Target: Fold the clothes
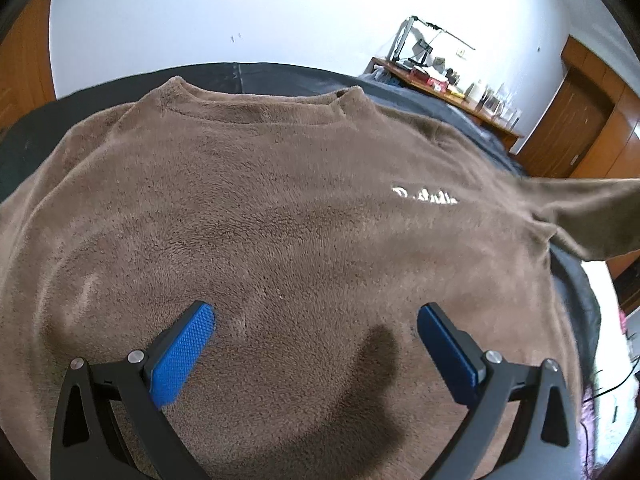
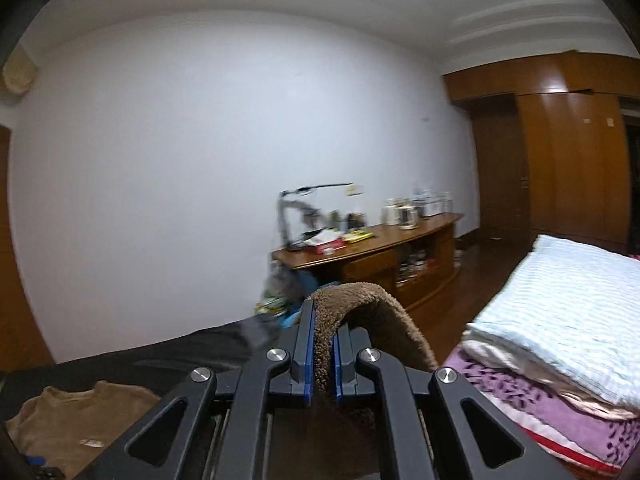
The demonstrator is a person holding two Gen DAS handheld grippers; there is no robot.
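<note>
A brown fleece sweater (image 1: 280, 200) lies front up on a dark cover (image 1: 280, 76), collar at the far side, white chest lettering (image 1: 424, 196) on the right. My left gripper (image 1: 316, 320) is open just above the lower body of the sweater, its blue pads (image 1: 184, 352) spread wide and empty. My right gripper (image 2: 324, 344) is shut on the sweater's sleeve (image 2: 360, 308), held up in the air; the sleeve arches over the right finger. In the left wrist view that sleeve (image 1: 580, 208) stretches off to the right. The sweater's body also shows at the lower left of the right wrist view (image 2: 72, 424).
A wooden sideboard (image 2: 380, 244) with a desk lamp, boxes and jars stands against the white wall. Wooden wardrobes (image 2: 560, 152) fill the right. A stack of folded bedding, white over purple (image 2: 560, 320), lies at the right. A wooden door edge (image 1: 24, 52) is at the left.
</note>
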